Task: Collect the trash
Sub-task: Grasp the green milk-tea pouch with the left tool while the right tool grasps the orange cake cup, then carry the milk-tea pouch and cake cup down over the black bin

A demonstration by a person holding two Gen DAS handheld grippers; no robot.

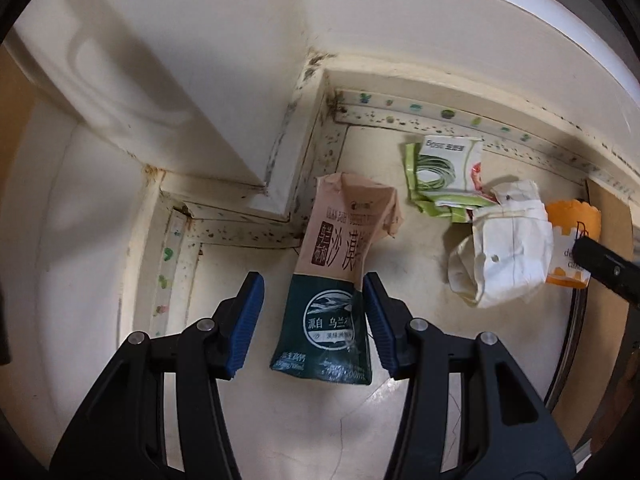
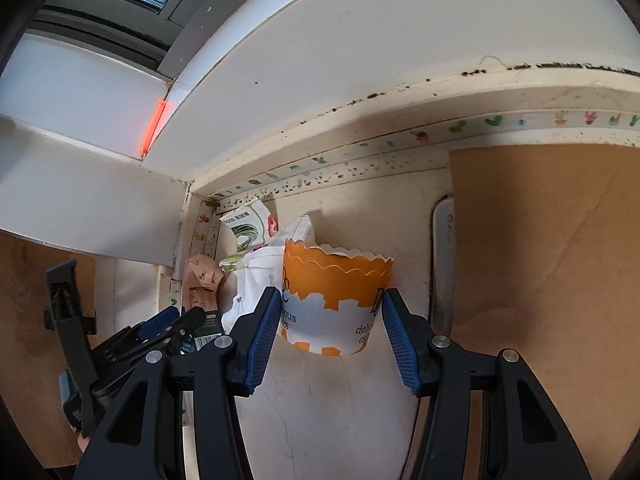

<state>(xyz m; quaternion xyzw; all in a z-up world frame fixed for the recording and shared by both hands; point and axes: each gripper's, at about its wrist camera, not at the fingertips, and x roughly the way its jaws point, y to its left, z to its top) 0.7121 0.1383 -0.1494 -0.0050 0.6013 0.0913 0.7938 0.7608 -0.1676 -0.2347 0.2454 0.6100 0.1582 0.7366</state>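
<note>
Here, spread left gripper (image 1: pixel 314 322) straddled a light, crushable milk carton (image 1: pixel 334 280); spread right gripper (image 2: pixel 330 334) flanked a flimsy paper cup (image 2: pixel 336 304), best pinched mid-wall.

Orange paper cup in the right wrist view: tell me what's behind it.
Behind the orange paper cup, to its left, a crumpled white paper bag sticks out, with a green-and-white wrapper farther back by the wall. The cup hides the rest of the bag and the surface behind it.

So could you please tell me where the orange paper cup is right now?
The orange paper cup sits between the right tool's open fingers, beside the crumpled white paper.
</note>
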